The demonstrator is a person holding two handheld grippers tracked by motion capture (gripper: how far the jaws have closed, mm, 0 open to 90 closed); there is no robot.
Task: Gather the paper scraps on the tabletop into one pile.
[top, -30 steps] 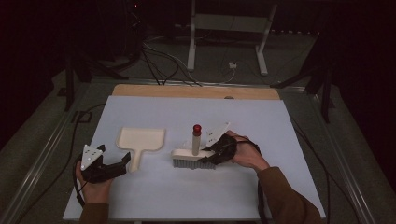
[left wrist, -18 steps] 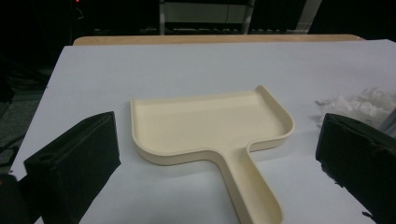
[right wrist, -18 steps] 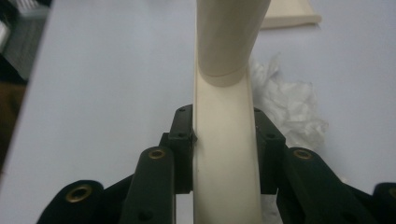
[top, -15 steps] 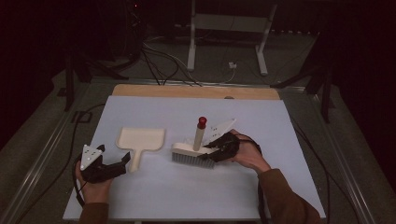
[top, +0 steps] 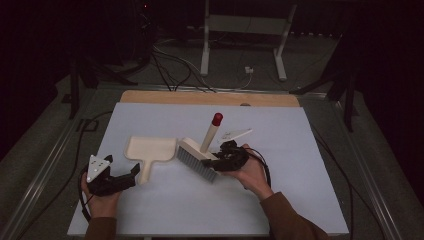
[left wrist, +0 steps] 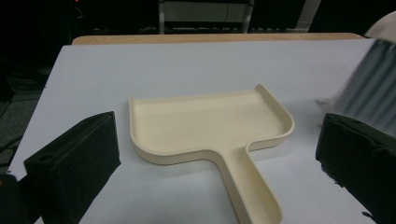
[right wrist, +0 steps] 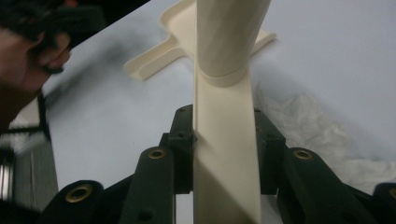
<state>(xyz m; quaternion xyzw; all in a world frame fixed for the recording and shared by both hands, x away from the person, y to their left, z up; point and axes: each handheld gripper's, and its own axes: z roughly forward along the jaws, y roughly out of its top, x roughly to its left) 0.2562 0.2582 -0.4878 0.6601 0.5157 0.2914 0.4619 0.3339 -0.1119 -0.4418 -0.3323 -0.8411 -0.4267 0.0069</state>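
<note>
- The right gripper is clamped on the brush, its jaws pressed on both sides of the cream back.
- The brush sits mid-table, tilted, bristles low toward the pan, and its handle slants up to a red tip.
- The pan lies flat on the blue table, just left of the brush, its handle toward the person.
- The left gripper rests near the table's front left, jaws wide apart and holding nothing; the pan's handle lies between them in the left gripper view, untouched.
- A crumpled white scrap lies on the table beside the brush.
</note>
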